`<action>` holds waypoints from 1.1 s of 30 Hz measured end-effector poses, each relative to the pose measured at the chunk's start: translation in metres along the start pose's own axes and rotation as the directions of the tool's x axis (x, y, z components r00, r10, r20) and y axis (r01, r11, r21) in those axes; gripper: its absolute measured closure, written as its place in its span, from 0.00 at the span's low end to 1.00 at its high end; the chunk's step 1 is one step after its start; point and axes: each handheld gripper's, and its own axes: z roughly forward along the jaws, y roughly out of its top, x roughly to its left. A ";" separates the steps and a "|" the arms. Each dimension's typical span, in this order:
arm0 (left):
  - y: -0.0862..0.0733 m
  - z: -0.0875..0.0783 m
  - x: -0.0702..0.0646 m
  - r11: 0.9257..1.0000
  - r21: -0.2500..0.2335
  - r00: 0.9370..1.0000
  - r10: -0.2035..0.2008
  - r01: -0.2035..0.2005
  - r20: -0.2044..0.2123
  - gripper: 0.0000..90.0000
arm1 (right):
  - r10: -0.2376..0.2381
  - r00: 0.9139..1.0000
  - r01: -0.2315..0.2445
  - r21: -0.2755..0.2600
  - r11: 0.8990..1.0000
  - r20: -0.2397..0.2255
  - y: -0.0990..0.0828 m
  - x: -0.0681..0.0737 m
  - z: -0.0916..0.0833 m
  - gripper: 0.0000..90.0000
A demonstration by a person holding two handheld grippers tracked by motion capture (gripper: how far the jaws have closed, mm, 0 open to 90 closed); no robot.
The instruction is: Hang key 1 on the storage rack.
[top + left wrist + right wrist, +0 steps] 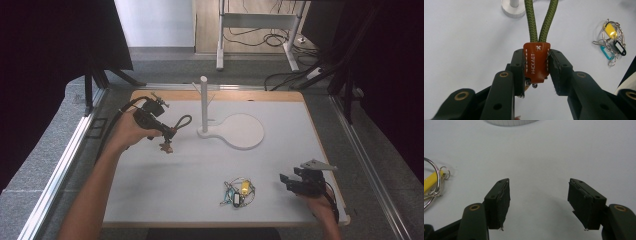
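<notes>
Two grippers are in my care on the white table [165, 200]. Toward the table's left edge, in the back half, my left gripper [169, 133] is held above the surface with its jaws clamped on the brown leather tab [536, 61] of a keychain; the pads press both sides of the tab. The keychain's green rope loop [541, 21] stands out beyond the jaw tips toward the white stand [231, 129], and a small metal piece hangs under the tab. The stand's upright post [203, 102] rises near the middle of the back edge, its round flat base spreading to the right of it. Close to the front edge, right of centre, a bunch of key rings [238, 192] with yellow, black and blue tags lies flat on the table, well apart from the rope keychain. At the front right corner my right gripper [285, 182] rests low, jaws spread wide with nothing between them, pointing left toward the key rings.
</notes>
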 end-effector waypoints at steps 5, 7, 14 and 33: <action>0.001 -0.001 0.006 1.000 0.002 1.000 -0.014 0.014 -0.001 0.75 | -0.003 1.000 0.003 -0.002 1.000 0.000 0.000 0.000 0.000 0.39; 0.002 -0.002 0.008 1.000 0.003 1.000 -0.015 0.015 0.005 0.75 | 0.001 1.000 -0.001 0.003 1.000 -0.002 0.000 0.000 0.001 0.39; 0.007 -0.011 0.015 1.000 -0.004 1.000 -0.025 0.025 -0.002 0.75 | 0.000 1.000 0.000 0.006 1.000 -0.003 0.000 0.000 0.002 0.38; 0.023 -0.018 0.038 0.998 -0.038 0.998 -0.057 0.058 0.028 0.75 | 0.007 1.000 -0.007 0.012 1.000 0.000 -0.001 -0.001 0.003 0.38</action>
